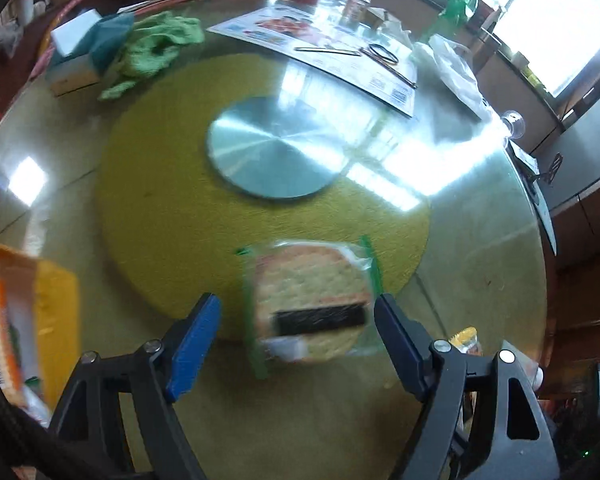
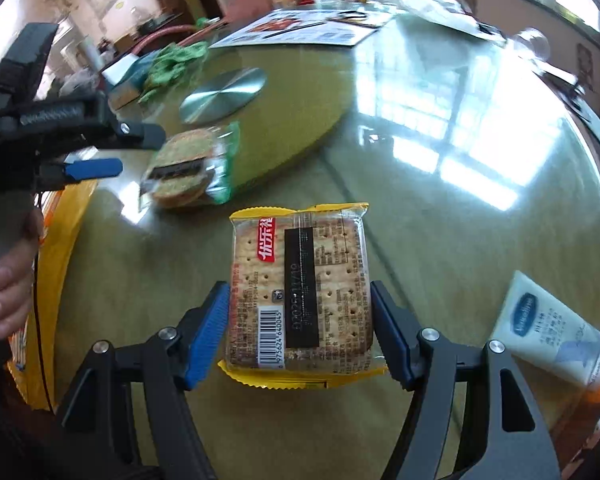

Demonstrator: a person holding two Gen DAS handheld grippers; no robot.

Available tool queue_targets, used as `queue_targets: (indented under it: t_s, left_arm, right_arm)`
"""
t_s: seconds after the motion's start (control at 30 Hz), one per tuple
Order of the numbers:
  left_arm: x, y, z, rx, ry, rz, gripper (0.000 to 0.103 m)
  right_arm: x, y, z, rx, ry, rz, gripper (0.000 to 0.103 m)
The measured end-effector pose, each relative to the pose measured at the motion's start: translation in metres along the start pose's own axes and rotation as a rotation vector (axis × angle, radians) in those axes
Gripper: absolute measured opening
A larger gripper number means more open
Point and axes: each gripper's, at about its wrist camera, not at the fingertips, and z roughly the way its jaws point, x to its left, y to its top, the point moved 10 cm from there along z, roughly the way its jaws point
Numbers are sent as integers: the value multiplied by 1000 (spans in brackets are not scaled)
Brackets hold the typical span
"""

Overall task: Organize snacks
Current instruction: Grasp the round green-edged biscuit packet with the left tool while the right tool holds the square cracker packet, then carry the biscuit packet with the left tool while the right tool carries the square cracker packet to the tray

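Right wrist view: the yellow cracker packet (image 2: pixel 300 292) is being held lengthwise by the right gripper (image 2: pixel 298 330); the green cracker packet (image 1: pixel 310 304) is being straddled, untouched, by the wide-open left gripper (image 1: pixel 298 344).

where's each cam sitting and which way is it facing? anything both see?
Left wrist: on the left gripper, looking steeply down at the green cracker pack lying between its open fingers.
Right wrist: on the right gripper, looking down at the yellow cracker pack its pads grip; the left gripper and a hand show.
Shared: green pack, metal disc, green cloth.
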Motion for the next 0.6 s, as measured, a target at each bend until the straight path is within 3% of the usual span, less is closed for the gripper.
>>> queue_targets:
  t_s: [0.2,0.23,0.3,0.37,0.43,0.6]
  left_arm:
    - [-17,7,30,11,65,56,81]
    - [-16,6,36,19,80,64,89]
    - [-13,7,40,-33,130,104,94]
    - [-13,4,41,-50,148,118,91]
    - [-15,0,37,-68,152,128,77]
    - [-1,-16,21,-62,131,104,76]
  right_arm:
    - [-8,-1,-3,-9,2,-2,70]
    - [-7,-1,-3,-9,0,-6,70]
    - [-7,0,-2,-13,-4,-14,70]
    - [-8,-1,-3,-15,0,-12,70]
    - [-8,-2,-3,-18,7,-12,70]
    - [-10,-2,-5,-22,11,-5,70]
